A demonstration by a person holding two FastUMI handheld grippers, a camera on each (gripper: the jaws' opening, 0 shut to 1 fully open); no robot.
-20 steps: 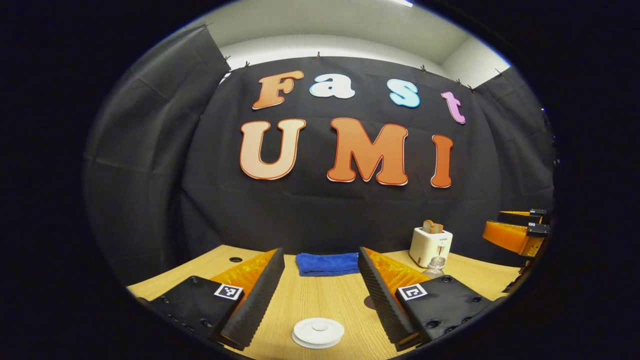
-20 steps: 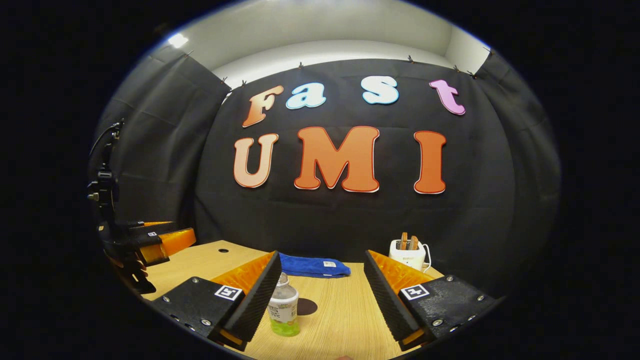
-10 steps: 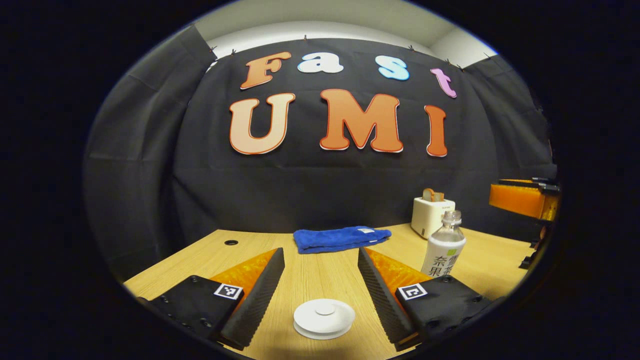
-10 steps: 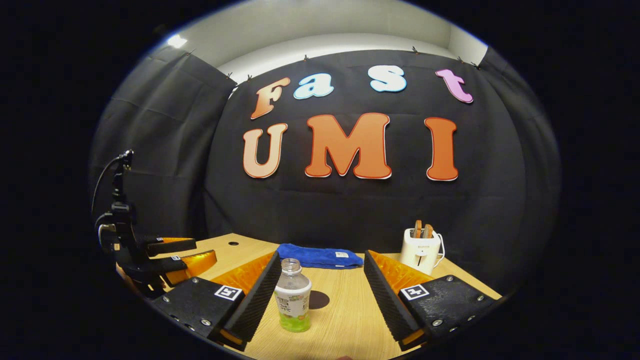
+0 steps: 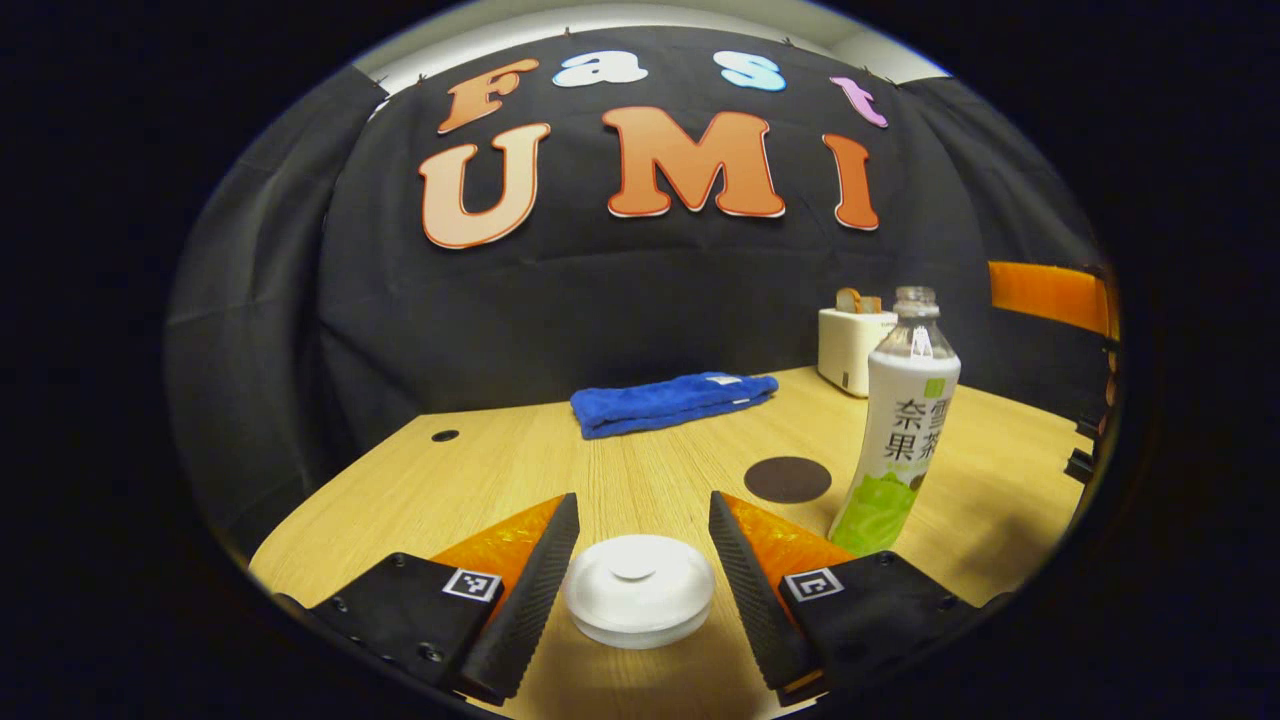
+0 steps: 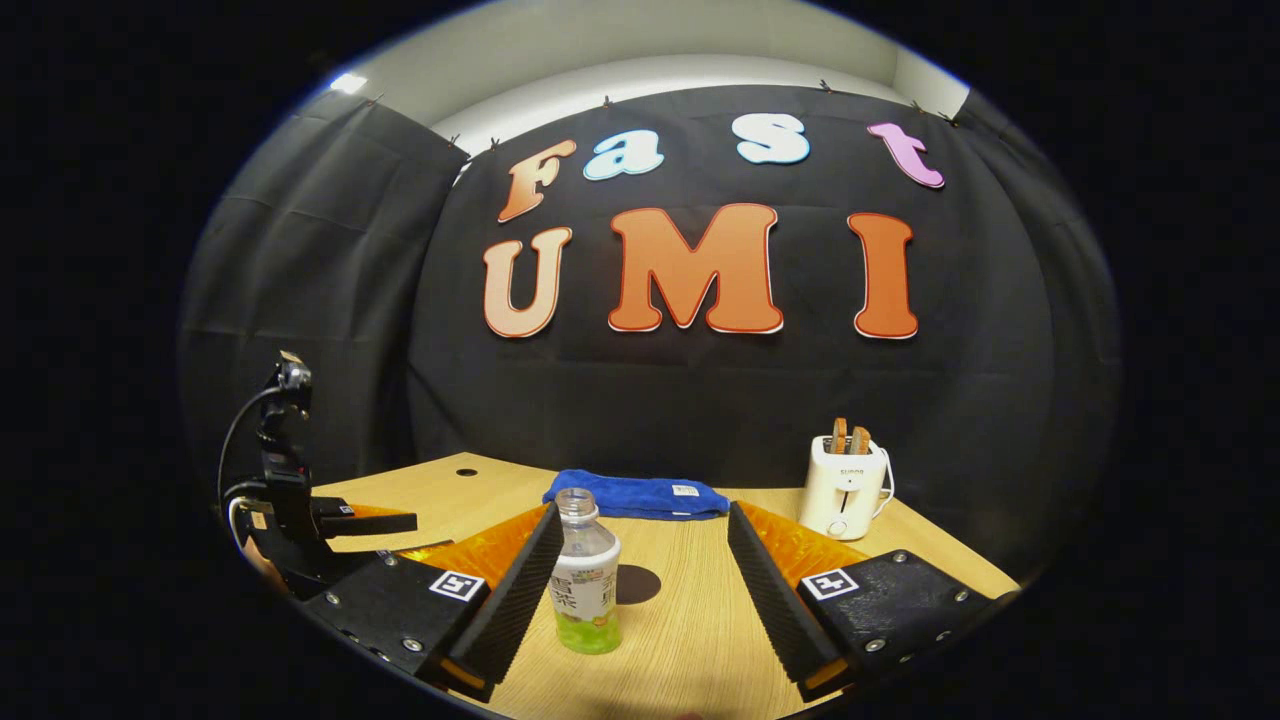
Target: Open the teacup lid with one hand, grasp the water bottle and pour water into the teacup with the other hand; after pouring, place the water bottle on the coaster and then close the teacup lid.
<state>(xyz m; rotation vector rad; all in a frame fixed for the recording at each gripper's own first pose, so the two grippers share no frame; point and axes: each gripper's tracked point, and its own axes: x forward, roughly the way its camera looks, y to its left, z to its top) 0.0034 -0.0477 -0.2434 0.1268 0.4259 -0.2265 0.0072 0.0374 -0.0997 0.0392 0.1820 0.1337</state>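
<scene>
A: Where did things stand at that moment?

B: Early on, by my reckoning. In the left gripper view the left gripper (image 5: 637, 560) had its fingers spread around the white teacup lid (image 5: 639, 588), one on each side with a gap showing, so not yet pinching it. The lid sat flat over what I took to be the teacup; the cup itself was hidden under it. Opening had not been done.

A: And to the right of that?

B: The dark round coaster (image 5: 787, 479) lay bare on the wooden table (image 5: 480, 480), and just right of it stood the water bottle (image 5: 897, 425), untouched. In the right gripper view the right gripper (image 6: 637, 575) was spread wide, with the bottle (image 6: 585, 575) near its left finger; I could not tell whether they touched. Nothing was held.

A: Which way did the bottle point?

B: Upright, long axis vertical, mouth at the top and apparently uncapped, a little green liquid at the bottom. The lid's knob faced up, its flat face level with the table.

A: So what was left?

B: Nearly everything, I judged: lift the lid, grasp, pour, set the bottle on the coaster, close.
</scene>
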